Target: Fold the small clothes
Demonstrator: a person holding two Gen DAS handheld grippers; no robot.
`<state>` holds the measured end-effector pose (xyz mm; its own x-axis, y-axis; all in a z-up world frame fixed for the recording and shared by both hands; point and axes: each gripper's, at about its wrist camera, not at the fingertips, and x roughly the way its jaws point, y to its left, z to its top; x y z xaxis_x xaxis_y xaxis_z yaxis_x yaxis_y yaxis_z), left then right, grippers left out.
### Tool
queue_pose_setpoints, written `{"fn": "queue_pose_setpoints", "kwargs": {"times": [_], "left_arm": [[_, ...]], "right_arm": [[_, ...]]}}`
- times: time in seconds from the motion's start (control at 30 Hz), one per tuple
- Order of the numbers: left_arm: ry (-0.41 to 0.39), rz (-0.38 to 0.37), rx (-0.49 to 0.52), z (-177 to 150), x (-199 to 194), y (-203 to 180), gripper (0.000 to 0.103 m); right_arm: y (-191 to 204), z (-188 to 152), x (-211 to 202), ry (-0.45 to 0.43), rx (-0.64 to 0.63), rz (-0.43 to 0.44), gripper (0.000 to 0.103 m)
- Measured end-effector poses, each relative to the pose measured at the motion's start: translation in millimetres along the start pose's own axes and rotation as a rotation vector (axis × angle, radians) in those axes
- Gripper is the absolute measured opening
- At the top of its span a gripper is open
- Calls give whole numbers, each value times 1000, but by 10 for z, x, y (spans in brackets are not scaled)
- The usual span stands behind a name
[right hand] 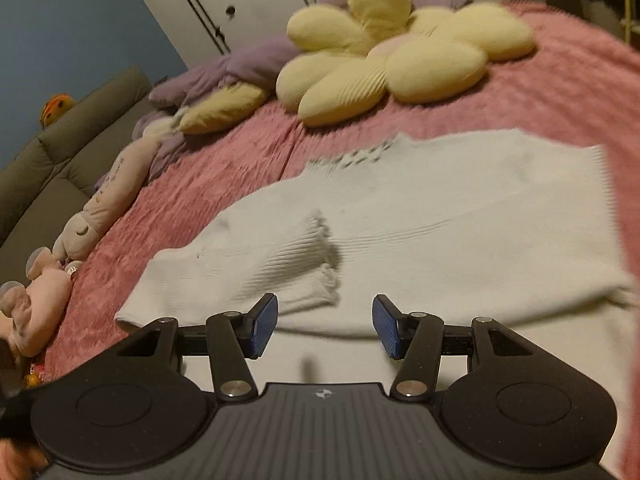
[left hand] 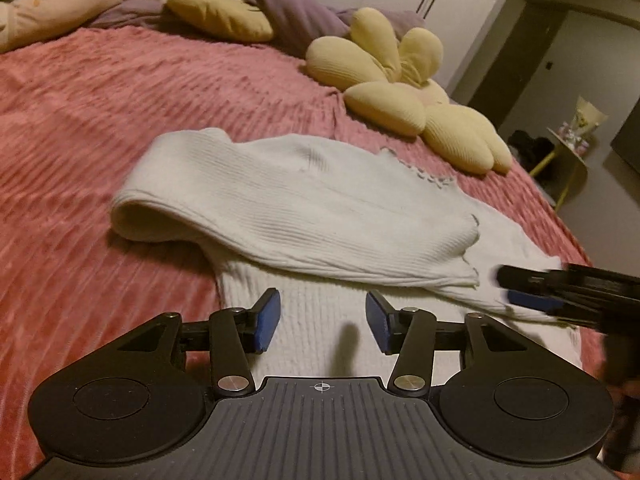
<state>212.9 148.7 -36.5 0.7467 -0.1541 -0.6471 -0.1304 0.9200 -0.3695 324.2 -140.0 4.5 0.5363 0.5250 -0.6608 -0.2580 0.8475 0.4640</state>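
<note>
A white ribbed knit top (left hand: 320, 208) lies on the pink bedspread (left hand: 100, 120) with one sleeve (left hand: 280, 216) folded across its body. My left gripper (left hand: 322, 322) is open and empty, low over the top's near hem. My right gripper (right hand: 324, 326) is open and empty over the same top (right hand: 460, 220), just short of the folded sleeve's frilled cuff (right hand: 324, 256). In the left wrist view the right gripper (left hand: 520, 288) comes in from the right edge over the garment, blurred.
A yellow flower-shaped cushion (left hand: 404, 92) lies beyond the top on the bed, also in the right wrist view (right hand: 384, 60). A purple blanket (left hand: 256, 4) and a smaller yellow cushion (left hand: 220, 16) are at the back. Plush toys (right hand: 104, 200) lie along the bed's left side by a grey headboard (right hand: 60, 148).
</note>
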Motion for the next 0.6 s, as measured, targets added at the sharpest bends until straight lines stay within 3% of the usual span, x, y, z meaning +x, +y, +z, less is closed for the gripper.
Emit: {"fn": "queue_pose_setpoints", "kwargs": {"times": [0.1, 0.17, 0.23, 0.3, 0.33, 0.47, 0.6], "left_arm": [[-5, -11, 2, -12, 32, -1, 61], [-9, -18, 1, -33, 35, 8, 66], [-12, -28, -3, -35, 43, -2, 72], [-12, -25, -5, -24, 40, -22, 72], [-12, -23, -6, -18, 34, -27, 72], [-21, -11, -11, 16, -4, -21, 73], [-16, 8, -15, 33, 54, -33, 73]], "right_arm": [[66, 32, 282, 49, -14, -16, 51], [105, 33, 374, 58, -18, -27, 35], [185, 39, 437, 60, -50, -25, 27], [248, 48, 483, 59, -83, -22, 8], [268, 55, 478, 55, -97, -20, 8], [256, 91, 153, -79, -144, -61, 4], [24, 72, -298, -212, -152, -204, 4]]}}
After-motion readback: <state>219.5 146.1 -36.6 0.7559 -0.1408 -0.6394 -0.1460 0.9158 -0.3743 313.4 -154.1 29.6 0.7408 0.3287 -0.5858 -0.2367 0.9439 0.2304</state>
